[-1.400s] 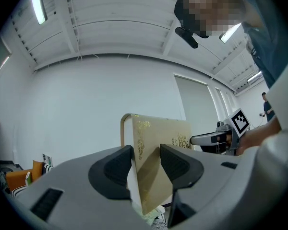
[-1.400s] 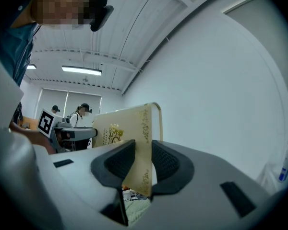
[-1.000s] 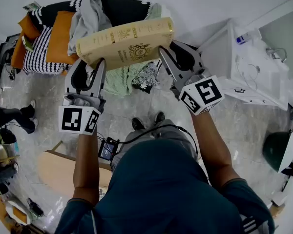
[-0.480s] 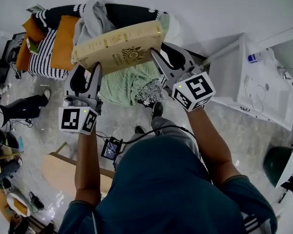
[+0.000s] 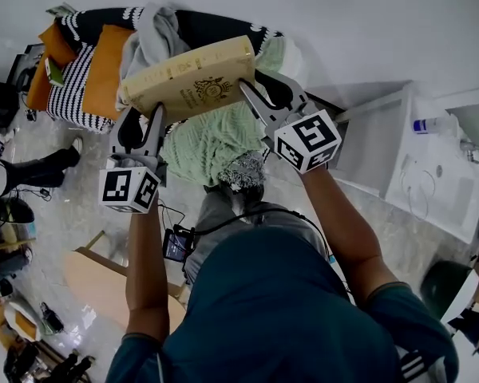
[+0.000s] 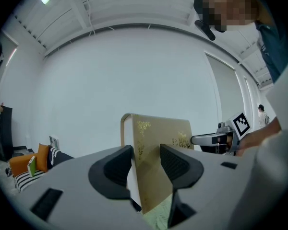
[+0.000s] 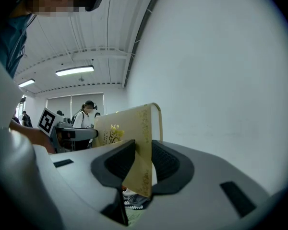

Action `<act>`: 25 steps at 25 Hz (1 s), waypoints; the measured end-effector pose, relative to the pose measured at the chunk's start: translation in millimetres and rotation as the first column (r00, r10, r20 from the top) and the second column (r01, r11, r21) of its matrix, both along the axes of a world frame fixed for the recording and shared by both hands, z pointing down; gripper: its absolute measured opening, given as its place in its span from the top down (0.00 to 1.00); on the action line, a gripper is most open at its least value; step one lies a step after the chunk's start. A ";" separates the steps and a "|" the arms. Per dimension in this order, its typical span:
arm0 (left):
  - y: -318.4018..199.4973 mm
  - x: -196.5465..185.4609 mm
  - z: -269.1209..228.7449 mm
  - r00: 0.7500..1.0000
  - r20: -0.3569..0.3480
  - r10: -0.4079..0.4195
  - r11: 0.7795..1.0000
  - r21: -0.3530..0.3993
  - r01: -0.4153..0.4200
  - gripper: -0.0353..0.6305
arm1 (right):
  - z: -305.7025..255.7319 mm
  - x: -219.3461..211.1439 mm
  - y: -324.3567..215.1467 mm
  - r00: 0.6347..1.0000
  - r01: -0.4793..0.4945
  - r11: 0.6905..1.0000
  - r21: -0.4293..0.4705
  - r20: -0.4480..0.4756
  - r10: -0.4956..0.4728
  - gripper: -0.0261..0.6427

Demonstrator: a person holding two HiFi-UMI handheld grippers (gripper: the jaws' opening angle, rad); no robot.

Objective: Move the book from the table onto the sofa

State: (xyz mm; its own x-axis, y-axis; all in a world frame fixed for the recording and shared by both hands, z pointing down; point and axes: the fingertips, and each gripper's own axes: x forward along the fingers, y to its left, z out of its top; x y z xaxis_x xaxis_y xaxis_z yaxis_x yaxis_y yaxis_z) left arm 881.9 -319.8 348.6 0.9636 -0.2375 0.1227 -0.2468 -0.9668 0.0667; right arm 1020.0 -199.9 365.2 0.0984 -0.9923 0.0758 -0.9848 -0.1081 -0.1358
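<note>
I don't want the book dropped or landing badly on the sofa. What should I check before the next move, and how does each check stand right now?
1. Left gripper clamped on the tan hardcover book with gold ornament: ok, both jaws press on its lower edge.
2. Right gripper clamped on the book's other end: ok.
3. Book held above the black sofa: ok, judging by the head view.
4. Flat, free landing spot: cannot tell. A grey garment, an orange cushion and a mint-green knitted blanket cover the seat, and the book hides what lies under it.
</note>
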 end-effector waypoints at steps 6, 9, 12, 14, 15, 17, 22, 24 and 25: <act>-38.4 21.2 37.2 0.999 0.033 -0.015 0.998 -0.060 0.017 0.68 | 31.2 24.8 -41.4 1.000 0.010 1.000 -0.029 0.016 -0.009 0.79; -61.5 32.9 62.0 0.998 0.055 -0.014 0.995 -0.099 0.019 0.68 | 53.0 36.3 -64.0 1.000 0.010 0.998 -0.057 0.029 -0.009 0.79; -84.4 48.6 91.8 0.996 0.086 -0.005 0.990 -0.141 0.017 0.68 | 81.2 51.6 -86.4 0.999 0.008 0.995 -0.100 0.054 -0.002 0.79; -99.6 58.3 113.5 0.994 0.110 0.002 0.985 -0.173 0.017 0.68 | 102.0 61.2 -101.6 0.997 0.005 0.991 -0.134 0.076 0.006 0.79; -107.1 62.1 124.7 0.993 0.122 0.004 0.982 -0.190 0.019 0.68 | 112.6 65.1 -109.2 0.996 0.004 0.989 -0.151 0.086 0.009 0.79; -122.7 68.5 147.3 0.989 0.145 0.008 0.974 -0.224 0.025 0.68 | 134.0 72.0 -125.1 0.994 0.006 0.983 -0.186 0.105 0.014 0.79; -160.6 87.4 208.0 0.978 0.206 0.013 0.951 -0.306 0.052 0.68 | 194.4 91.5 -163.6 0.987 0.016 0.963 -0.268 0.161 0.028 0.79; -173.4 94.3 232.2 0.973 0.229 0.016 0.941 -0.333 0.063 0.68 | 219.4 98.6 -176.7 0.983 0.023 0.955 -0.295 0.182 0.033 0.79; -179.2 97.3 243.8 0.971 0.240 0.017 0.936 -0.345 0.069 0.68 | 231.7 101.7 -182.7 0.981 0.026 0.951 -0.308 0.193 0.035 0.79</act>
